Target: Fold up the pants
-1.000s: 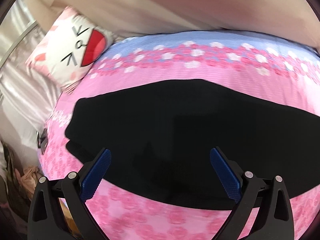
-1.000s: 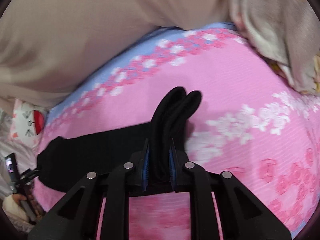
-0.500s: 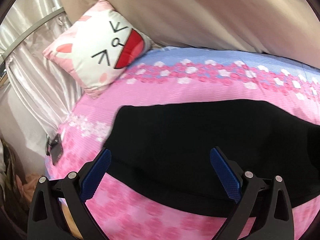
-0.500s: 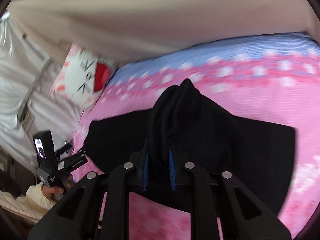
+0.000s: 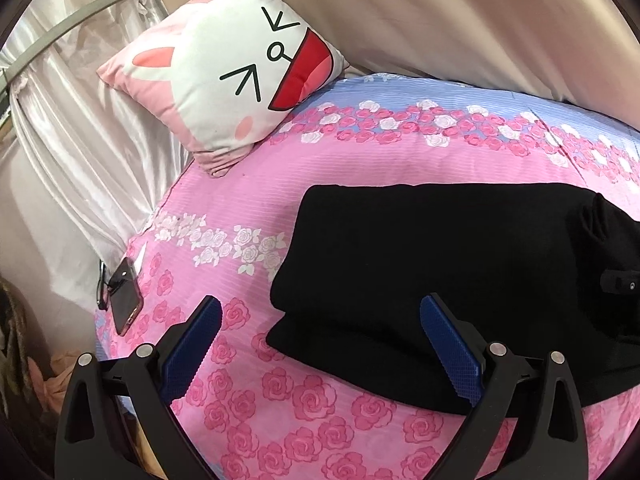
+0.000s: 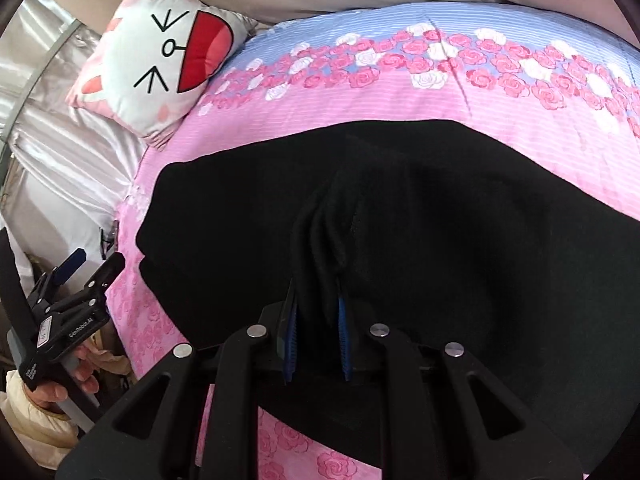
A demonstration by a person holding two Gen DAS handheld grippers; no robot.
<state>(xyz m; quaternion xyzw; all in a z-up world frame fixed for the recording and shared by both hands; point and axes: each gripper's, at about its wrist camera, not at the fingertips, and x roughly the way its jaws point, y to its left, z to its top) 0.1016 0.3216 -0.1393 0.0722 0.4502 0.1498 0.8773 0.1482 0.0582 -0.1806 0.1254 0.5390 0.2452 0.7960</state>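
Since a second ago we have swung both grippers leftward along the bed: the cushion, small and far off then, now fills the far left of both views, and the fold of pants pinched in our right gripper [image 6: 316, 344] has been carried over, so the fabric now lies doubled on itself.

Our right gripper's jaws stand narrow, the blue pads [image 6: 291, 344] pressed on a bunched ridge of the black pants [image 6: 440, 220] that rises between them. Our left gripper [image 5: 320, 350] has its jaws wide apart, holding nothing; its right finger [image 5: 450, 350] hangs over the near left corner of the pants, its left finger over bare sheet [image 5: 280, 400]. Whether either tip touches anything we cannot tell.

The pants lie on the pink rose sheet, mid-bed and toward the right, two layers showing at the left edge in the left view.

The left view alone shows a phone [image 5: 124, 300] near the sheet's left edge and a sliver of our right gripper at the far right, on the pants. The right view alone shows our left hand [image 6: 60, 384] gripping the handle, off the bed's left edge. The cushion [image 5: 236, 80] leans at the far left against a pale curtain [image 5: 72, 152].
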